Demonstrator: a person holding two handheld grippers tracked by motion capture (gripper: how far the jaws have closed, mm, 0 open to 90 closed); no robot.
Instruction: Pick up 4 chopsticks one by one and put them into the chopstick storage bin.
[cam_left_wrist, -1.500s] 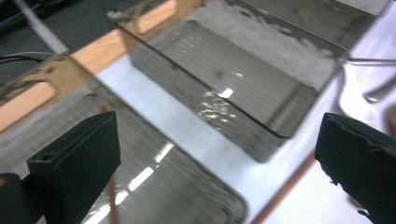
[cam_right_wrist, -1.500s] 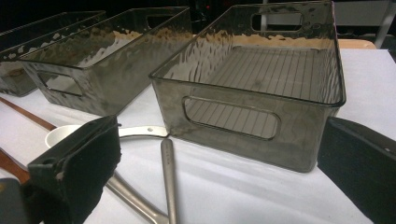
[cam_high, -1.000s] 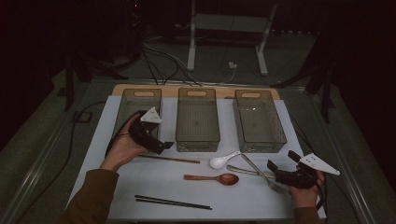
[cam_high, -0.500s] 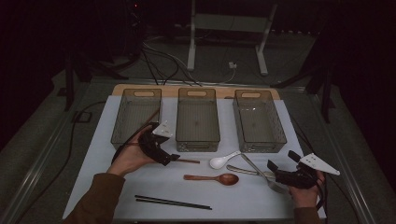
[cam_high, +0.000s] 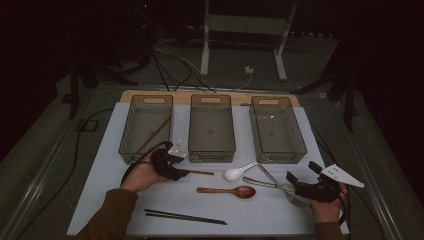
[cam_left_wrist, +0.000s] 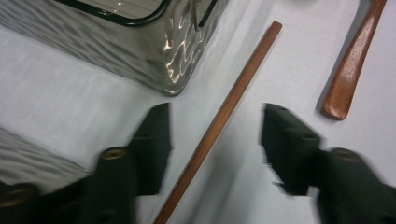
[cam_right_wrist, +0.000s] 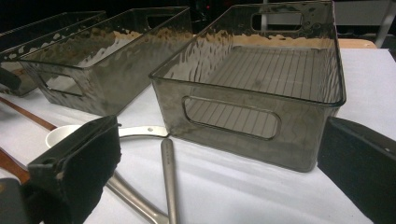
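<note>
A brown chopstick (cam_left_wrist: 219, 123) on the surface (cam_high: 115, 175) is being straddled, untouched, by the closing left gripper (cam_left_wrist: 215, 135), while the right gripper (cam_right_wrist: 219, 163) is being held spread.

no readable text, no labels, no brands, no numbers

White-covered table (cam_high: 125, 200), three clear bins (cam_high: 212, 127), wooden chopstick (cam_left_wrist: 219, 121), spoons (cam_high: 227, 190), black chopsticks (cam_high: 185, 216)

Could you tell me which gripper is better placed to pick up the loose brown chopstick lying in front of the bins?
Left. The left gripper has the brown chopstick between its closing jaws; the right gripper sits by the metal spoons.
</note>
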